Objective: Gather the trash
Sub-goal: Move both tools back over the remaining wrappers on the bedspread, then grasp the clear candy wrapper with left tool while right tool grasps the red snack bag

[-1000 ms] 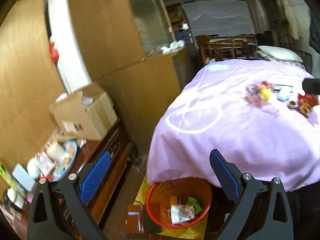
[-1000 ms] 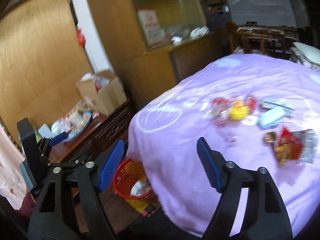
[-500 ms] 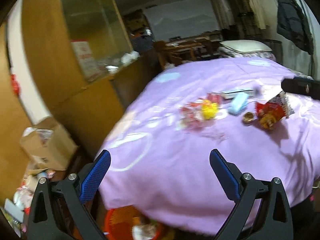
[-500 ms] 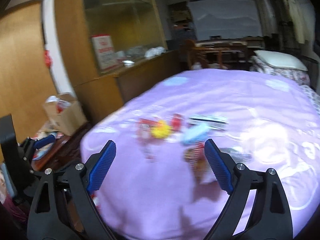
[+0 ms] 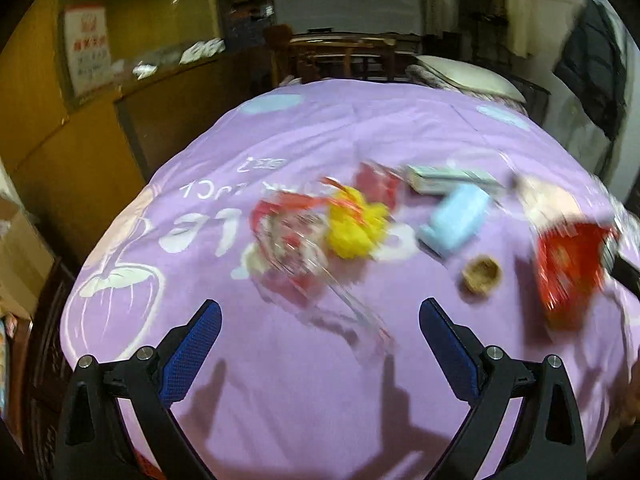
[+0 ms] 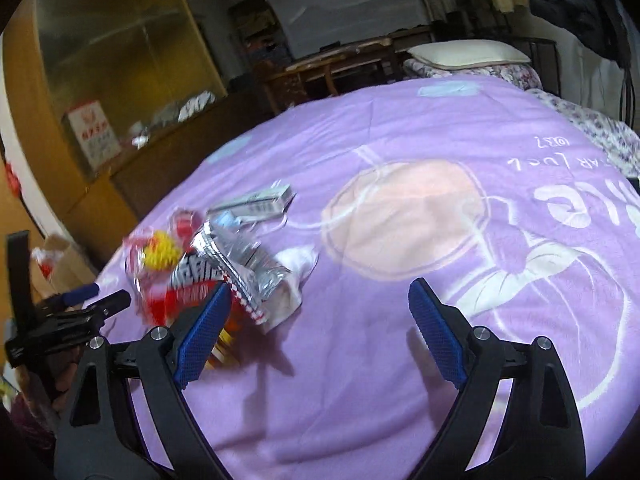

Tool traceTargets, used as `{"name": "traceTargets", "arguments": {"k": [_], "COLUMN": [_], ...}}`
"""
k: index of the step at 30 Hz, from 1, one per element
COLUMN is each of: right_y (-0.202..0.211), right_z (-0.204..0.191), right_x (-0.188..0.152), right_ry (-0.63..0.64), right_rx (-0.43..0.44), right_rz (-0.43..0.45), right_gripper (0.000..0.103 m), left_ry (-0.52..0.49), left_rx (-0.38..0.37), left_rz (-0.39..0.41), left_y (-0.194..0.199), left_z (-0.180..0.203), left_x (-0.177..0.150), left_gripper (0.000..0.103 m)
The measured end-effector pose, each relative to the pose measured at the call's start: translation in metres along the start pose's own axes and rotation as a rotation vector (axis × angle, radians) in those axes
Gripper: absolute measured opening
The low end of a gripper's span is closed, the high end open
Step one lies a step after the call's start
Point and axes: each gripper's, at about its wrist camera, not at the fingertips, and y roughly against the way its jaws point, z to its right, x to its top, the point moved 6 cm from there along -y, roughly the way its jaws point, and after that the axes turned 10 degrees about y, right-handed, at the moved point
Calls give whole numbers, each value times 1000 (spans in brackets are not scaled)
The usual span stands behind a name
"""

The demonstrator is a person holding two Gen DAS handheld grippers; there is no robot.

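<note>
Across purple bedding (image 5: pixel 280 380) wrappers (image 5: pixel 292 236) are scattered; both the left gripper (image 5: pixel 320 324) and right gripper (image 6: pixel 320 308) are held spread, empty; slack cloth could be pinched with them

Both wrist cameras look down across the purple bedspread (image 5: pixel 280 380) toward the pillow (image 6: pixel 468 54); both show the yellow wrapper (image 5: pixel 356 224).

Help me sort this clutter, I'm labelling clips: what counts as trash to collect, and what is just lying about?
Trash:
red snack bag
yellow wrapper
clear wrapper
brown paper cup
light blue packet

Lying about:
pillow
purple blanket
cardboard box
</note>
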Motion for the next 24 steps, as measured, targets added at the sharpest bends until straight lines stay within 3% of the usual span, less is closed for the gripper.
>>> {"name": "traceTargets", "arguments": {"k": [4, 10, 15, 18, 21, 24], "right_y": [-4, -8, -13, -13, -13, -14], "right_z": [5, -1, -5, -2, 0, 0], "right_x": [0, -6, -10, -12, -13, -14], "right_ry": [-22, -11, 12, 1, -10, -15], "right_rx": [17, 38, 47, 53, 56, 58], "right_rz": [41, 40, 10, 6, 0, -9], "right_gripper": [87, 90, 90, 90, 90, 90], "left_ry": [104, 68, 34, -9, -89, -34], "left_rx": [-22, -8, 17, -30, -4, 13], "left_rz": [12, 17, -43, -106, -46, -18], "left_y": [-15, -38, -58, -60, -48, -46], "left_z": [-19, -19, -21, -14, -6, -21], "left_x": [26, 41, 22, 2, -2, 10], "left_gripper": [97, 97, 97, 97, 97, 97]}}
